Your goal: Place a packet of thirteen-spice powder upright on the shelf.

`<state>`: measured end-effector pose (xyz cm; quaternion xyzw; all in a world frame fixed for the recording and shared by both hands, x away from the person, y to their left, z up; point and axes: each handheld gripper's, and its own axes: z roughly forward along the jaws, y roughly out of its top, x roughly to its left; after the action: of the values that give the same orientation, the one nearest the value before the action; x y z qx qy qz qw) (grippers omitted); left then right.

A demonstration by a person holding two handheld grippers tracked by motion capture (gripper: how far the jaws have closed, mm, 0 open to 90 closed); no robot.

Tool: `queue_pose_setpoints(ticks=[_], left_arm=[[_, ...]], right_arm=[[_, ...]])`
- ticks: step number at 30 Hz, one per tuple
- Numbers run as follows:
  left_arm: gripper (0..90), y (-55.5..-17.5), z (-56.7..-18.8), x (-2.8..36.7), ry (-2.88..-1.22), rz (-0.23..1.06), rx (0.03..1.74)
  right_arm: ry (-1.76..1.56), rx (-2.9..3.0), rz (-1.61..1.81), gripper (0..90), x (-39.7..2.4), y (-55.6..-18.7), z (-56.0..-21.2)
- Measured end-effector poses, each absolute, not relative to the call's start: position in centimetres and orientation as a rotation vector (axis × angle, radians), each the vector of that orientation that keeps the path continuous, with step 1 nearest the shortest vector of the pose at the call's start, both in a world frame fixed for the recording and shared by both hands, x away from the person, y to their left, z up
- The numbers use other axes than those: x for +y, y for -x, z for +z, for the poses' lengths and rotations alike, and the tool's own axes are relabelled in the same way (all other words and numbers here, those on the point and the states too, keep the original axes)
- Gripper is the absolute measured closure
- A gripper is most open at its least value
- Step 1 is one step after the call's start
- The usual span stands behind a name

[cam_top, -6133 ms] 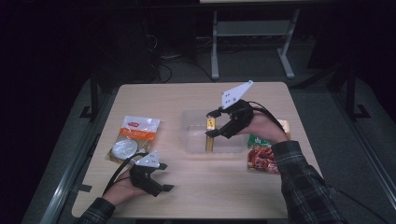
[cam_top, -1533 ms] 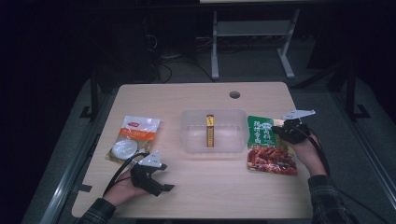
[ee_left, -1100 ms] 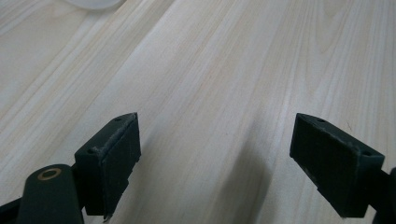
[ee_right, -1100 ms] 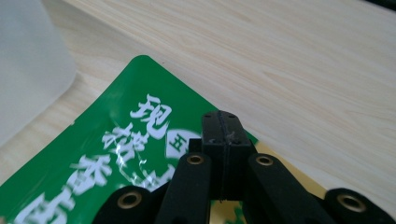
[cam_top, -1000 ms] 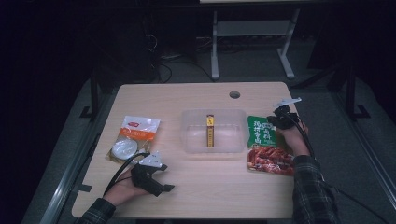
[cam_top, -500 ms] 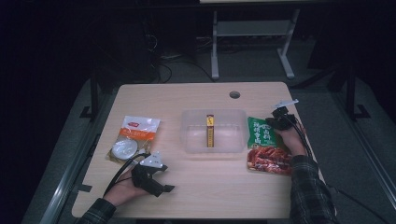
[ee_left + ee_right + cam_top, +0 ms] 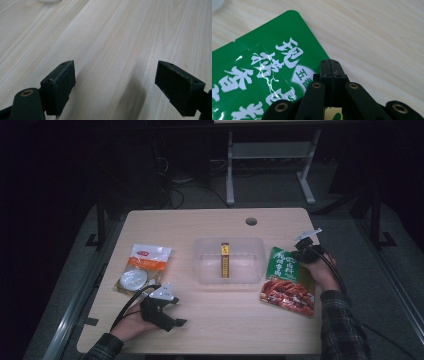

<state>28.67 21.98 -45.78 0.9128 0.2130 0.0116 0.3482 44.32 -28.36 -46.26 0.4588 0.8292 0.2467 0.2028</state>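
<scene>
A green and red snack packet (image 7: 287,280) lies flat on the right of the wooden table (image 7: 210,227). My right gripper (image 7: 297,255) is shut, its tips resting at the packet's far right corner. In the right gripper view the closed jaws (image 7: 329,66) sit over the edge of the green packet (image 7: 257,72), with nothing visibly between them. My left gripper (image 7: 172,320) rests near the front left of the table. Its jaws (image 7: 115,85) stand wide open over bare wood. A clear plastic container (image 7: 202,272) in the middle holds a yellow bar (image 7: 225,260).
An orange and white packet (image 7: 142,267) lies at the left, just beyond the left gripper. A round cable hole (image 7: 251,221) is near the table's far edge. Metal stand legs (image 7: 270,155) rise behind the table.
The right gripper earlier held the yellow bar over the container. The bar now lies inside, and the gripper has shifted to the green packet's far right corner. The left gripper stayed put.
</scene>
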Motion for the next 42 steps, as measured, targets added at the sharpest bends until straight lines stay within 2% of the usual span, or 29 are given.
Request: queue_pose_setpoints(ticks=[21,42], left_arm=[[16.1,-29.3,-45.3,21.4,-2.343,0.025,0.532],[16.1,-29.2,-45.2,21.8,-2.336,0.051,0.543]], right_arm=[[-1.280,2.370,0.667,90.0,-31.1,-37.2,-45.9],[-1.151,2.509,0.676,90.0,-29.9,-31.8,-45.5]])
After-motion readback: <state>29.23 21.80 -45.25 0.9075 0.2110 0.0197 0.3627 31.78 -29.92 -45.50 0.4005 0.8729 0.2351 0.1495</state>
